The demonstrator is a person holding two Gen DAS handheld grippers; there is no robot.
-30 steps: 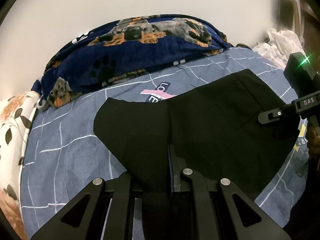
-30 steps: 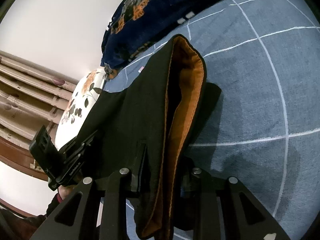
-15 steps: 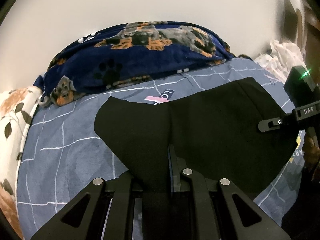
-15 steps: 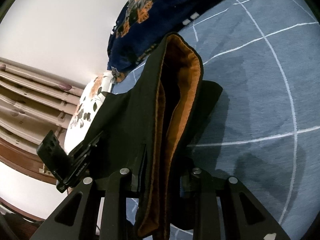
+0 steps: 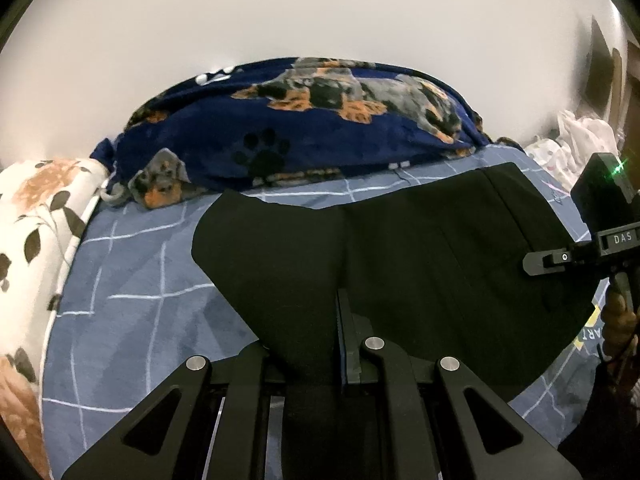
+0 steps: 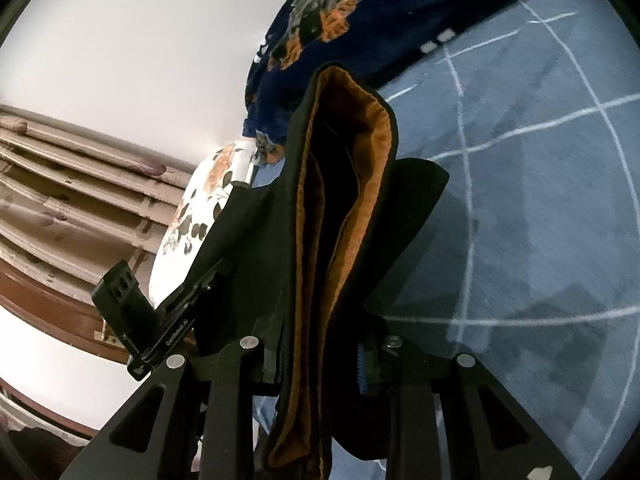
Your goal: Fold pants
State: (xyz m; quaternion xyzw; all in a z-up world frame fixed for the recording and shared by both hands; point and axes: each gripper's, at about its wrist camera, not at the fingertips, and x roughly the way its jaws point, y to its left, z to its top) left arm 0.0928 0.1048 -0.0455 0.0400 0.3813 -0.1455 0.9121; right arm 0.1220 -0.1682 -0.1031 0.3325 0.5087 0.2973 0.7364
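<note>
Holding black pants (image 5: 420, 264) lifted above bed (image 5: 132, 308), mid-fold; left tongs (image 5: 312, 364) clamped on one cloth edge, right tongs (image 6: 320, 364) clamped on orange-lined waistband (image 6: 352, 184); next probably needing both edges carried over together, laid flat

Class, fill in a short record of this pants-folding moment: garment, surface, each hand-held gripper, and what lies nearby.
garment: black pants with orange lining, held up over the bed
surface: blue grid-patterned bedsheet
left hand-held gripper: shut on the pants' edge
right hand-held gripper: shut on the bunched orange-lined part
nearby: navy dog-print blanket beyond the pants, floral pillow on the left
</note>
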